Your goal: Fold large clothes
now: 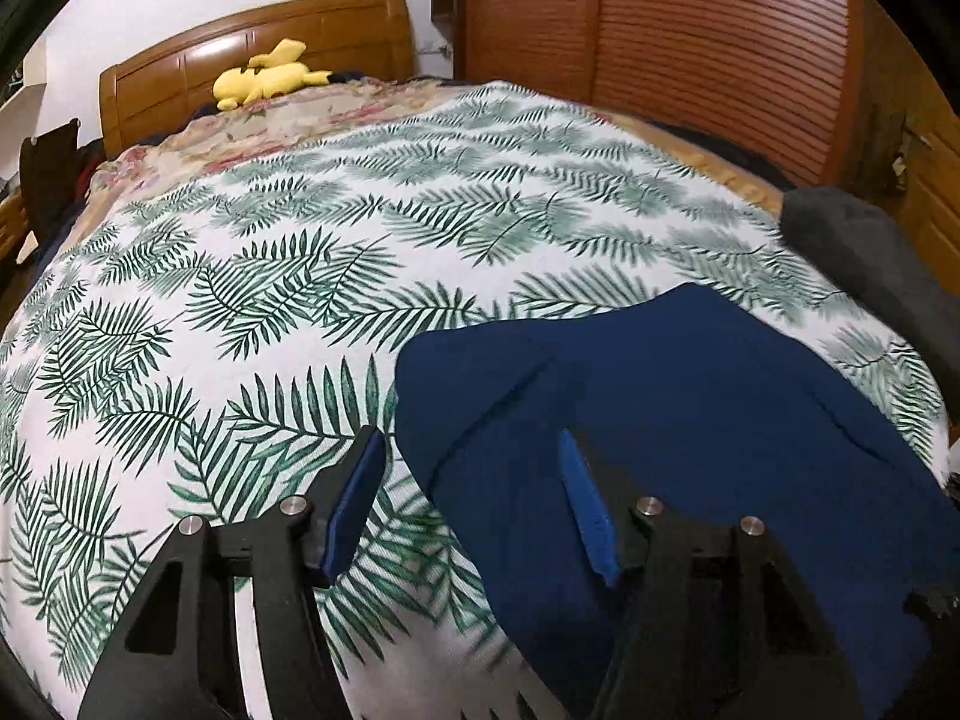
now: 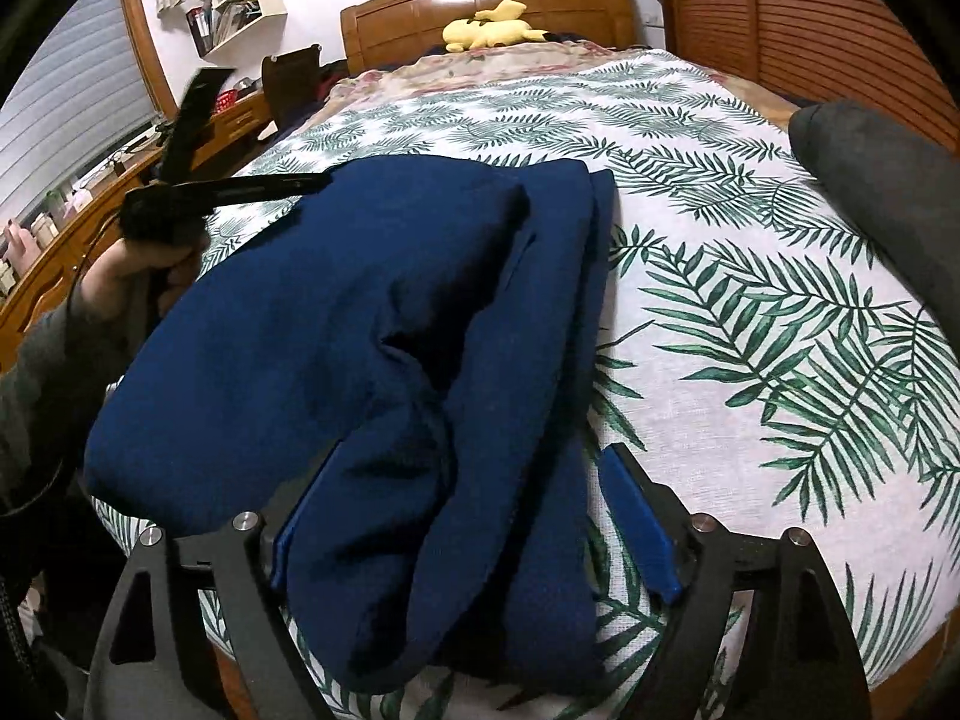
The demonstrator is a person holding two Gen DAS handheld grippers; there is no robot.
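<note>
At the bottom of the right wrist view, the right gripper [image 2: 480, 516] stands with its jaws spread wide around the near end of the navy garment [image 2: 372, 312]; the cloth bunches between the blue pads, yet neither visibly presses it, so the grip reads as released. The garment lies partly folded in thick layers at the near edge of the bed, filling the centre and left of that frame on the leaf-print bedspread [image 2: 750, 312]. It looks soft and limp, light for its size, likely to sag and slide over itself, so a hold on a doubled edge or corner should serve better than the bulging middle.

In the left wrist view, the left gripper [image 1: 471, 504] hovers at the bottom centre, tilted down, jaws apart and empty, straddling the garment's left edge, with one pad over the bedspread and the other over blue cloth. In the right view, it shows at the upper left, held in the person's hand [image 2: 150, 264].

A dark grey cloth [image 1: 864, 252] lies at the right edge. Farthest off, a yellow plush toy [image 1: 267, 75] rests by the wooden headboard [image 1: 180, 78].
</note>
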